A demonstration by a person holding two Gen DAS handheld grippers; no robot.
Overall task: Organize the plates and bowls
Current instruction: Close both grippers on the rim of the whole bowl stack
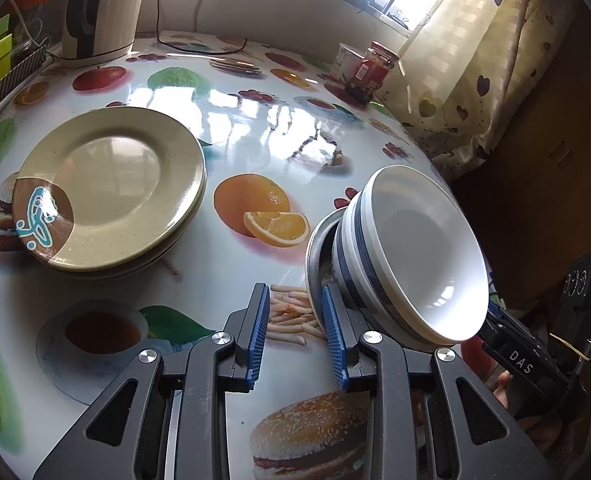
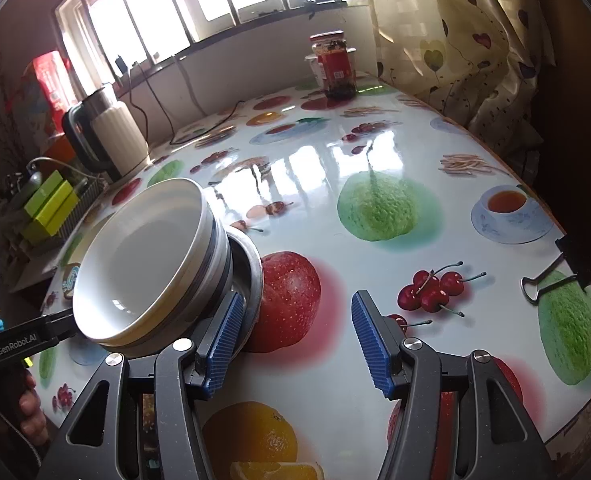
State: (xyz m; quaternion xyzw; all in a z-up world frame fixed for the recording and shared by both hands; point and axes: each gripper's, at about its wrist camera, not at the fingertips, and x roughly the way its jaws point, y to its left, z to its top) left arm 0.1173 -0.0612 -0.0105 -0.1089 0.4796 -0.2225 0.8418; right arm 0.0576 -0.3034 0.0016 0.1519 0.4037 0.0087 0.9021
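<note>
Left wrist view: stacked plates (image 1: 111, 188) sit left on the tabletop (image 1: 255, 148), bare room ahead. White blue-striped bowls (image 1: 411, 256) tilt in a metal bowl (image 1: 315, 264); left tool (image 1: 293, 334) and right tool (image 2: 295, 344) gape, empty.

Daylight pours through the barred window (image 2: 183, 4) at the back, blown out to white. Bright glare patches streak the glossy table (image 2: 319, 160). Both fisheye views bend strongly, with dark, vignetted corners. The centre is sharp; soft shadows sit under the plates (image 1: 111, 188).
</note>
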